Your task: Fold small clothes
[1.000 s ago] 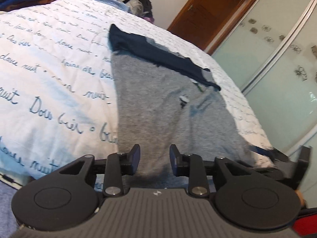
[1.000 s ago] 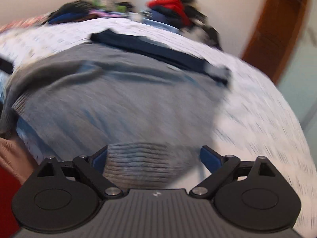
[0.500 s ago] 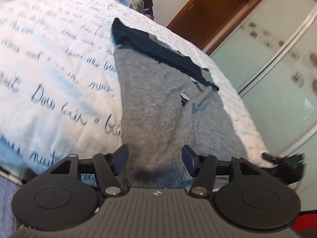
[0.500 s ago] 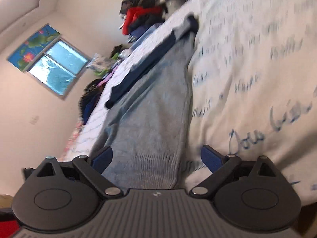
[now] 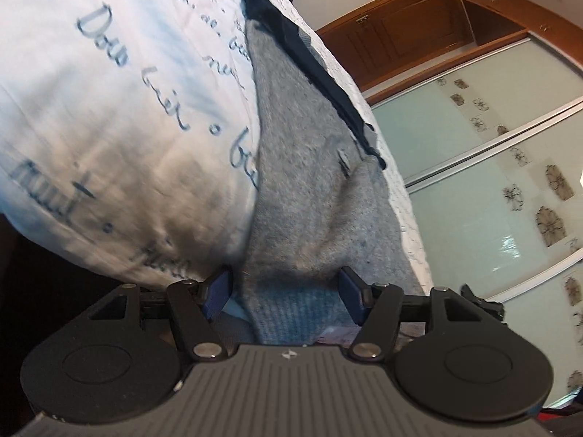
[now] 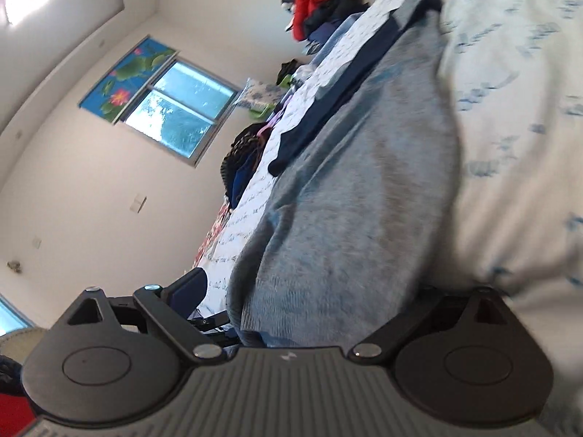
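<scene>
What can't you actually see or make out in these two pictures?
- Left wrist view: the grey sweater's bottom hem, hidden behind the left gripper.
- Right wrist view: one finger of the right gripper, buried under the bedcover.
- Right wrist view: the bedcover's writing, blurred.

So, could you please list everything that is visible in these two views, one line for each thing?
grey knitted sweater: one, grey with a dark navy band at its far end, spread flat on the bed, its ribbed hem at the near edge.
white bedcover with blue handwriting print: one, white and blue, under the sweater.
piles of clothes: several, red, dark and mixed, at the far end of the bed.
brown wooden door: one, brown, behind the bed.
frosted sliding panels: pale green with flower motifs, beside the door.
window: one, with a floral blind above it, in the wall.
left gripper: black, blue pads, open around the hem.
right gripper: black, open around the hem.
</scene>
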